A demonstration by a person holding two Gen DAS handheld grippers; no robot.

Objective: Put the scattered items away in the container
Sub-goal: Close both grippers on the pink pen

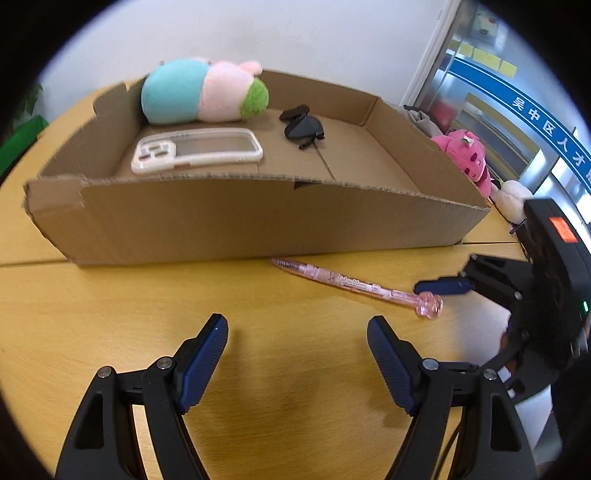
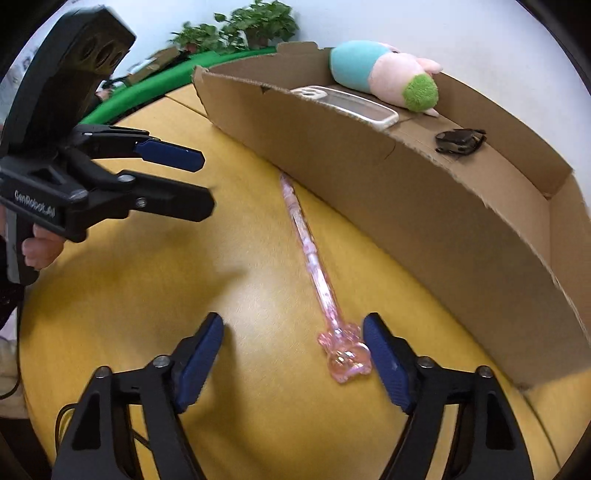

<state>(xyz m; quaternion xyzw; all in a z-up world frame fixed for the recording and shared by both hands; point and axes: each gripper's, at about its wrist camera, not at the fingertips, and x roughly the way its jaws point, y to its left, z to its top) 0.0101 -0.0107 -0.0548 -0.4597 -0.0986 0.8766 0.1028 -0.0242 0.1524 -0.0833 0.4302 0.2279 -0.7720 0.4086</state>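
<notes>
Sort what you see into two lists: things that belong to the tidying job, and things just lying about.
Belonging to the job:
pink pen, on the table outside the box
cardboard box
plush toy, phone case, sunglasses, inside the box

Lying about:
pink plush behind the box
potted plants

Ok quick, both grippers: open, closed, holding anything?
Left gripper: open, empty.
Right gripper: open, empty; the pen end lies by its right finger.

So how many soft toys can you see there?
3. A blue and pink toy lies inside the cardboard box; a bright pink toy and a white toy sit outside, behind it. More may be hidden.
</notes>
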